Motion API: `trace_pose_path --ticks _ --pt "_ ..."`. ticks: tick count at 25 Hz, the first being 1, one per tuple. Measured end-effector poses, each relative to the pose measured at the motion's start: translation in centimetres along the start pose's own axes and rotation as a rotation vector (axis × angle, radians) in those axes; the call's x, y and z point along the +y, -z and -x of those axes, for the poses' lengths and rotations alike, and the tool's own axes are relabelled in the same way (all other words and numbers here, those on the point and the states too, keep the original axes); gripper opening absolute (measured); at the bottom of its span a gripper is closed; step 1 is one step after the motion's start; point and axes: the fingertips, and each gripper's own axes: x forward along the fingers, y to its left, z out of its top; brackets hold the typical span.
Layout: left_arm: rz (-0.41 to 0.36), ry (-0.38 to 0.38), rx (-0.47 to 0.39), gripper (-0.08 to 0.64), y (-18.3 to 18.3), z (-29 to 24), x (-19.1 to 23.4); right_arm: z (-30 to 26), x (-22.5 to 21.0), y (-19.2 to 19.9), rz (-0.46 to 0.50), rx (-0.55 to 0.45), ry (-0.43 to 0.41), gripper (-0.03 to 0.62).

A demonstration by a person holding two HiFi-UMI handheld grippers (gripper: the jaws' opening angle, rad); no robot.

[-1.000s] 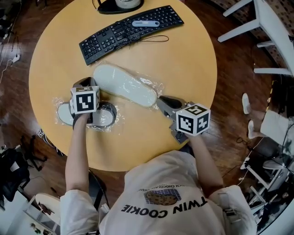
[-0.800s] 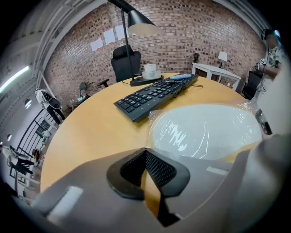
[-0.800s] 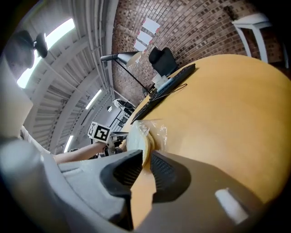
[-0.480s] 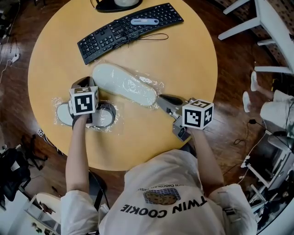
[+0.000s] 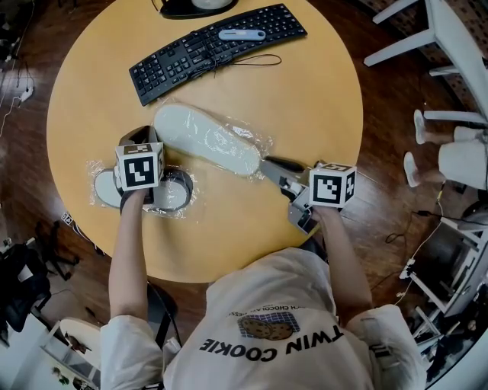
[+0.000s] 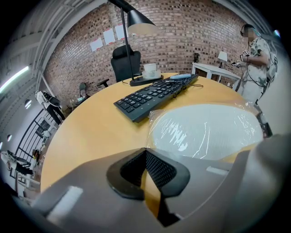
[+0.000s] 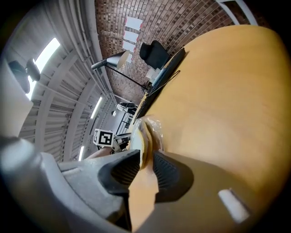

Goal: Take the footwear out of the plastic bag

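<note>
A long white slipper sole in a clear plastic bag [image 5: 207, 140] lies slantwise at the table's middle; it also shows as the bagged slipper [image 6: 205, 129] and end-on as the bag's tip [image 7: 144, 129]. My right gripper [image 5: 268, 163] is at the bag's lower right end. Its jaws are opening, and the bag's end sits between the fingertips of the right gripper [image 7: 144, 152]. A second bagged slipper [image 5: 107, 190] with a dark upper lies at the left, under my left gripper [image 5: 139, 138]. The left gripper [image 6: 145, 152] is shut, and nothing shows between its pads.
A black keyboard [image 5: 217, 49] with a white pen-like item [image 5: 242, 34] lies at the far side, beside a lamp base [image 5: 194, 7]. The round table's edge [image 5: 252, 263] is close to me. White furniture legs [image 5: 435, 34] and a person's feet [image 5: 422, 129] are at the right.
My right gripper's marker cube has swung right and a little up, with its tips staying at the bag's end. The left gripper and both bags have not moved.
</note>
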Motion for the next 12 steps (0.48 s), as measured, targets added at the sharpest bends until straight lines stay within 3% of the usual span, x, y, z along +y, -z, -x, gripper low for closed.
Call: trace_pose_path --ticks 12 --pt "-0.006 -0.003 -0.007 -0.002 0.0 0.0 0.0 -2.4 0.3 0.1 -0.05 0.102 0.013 0.149"
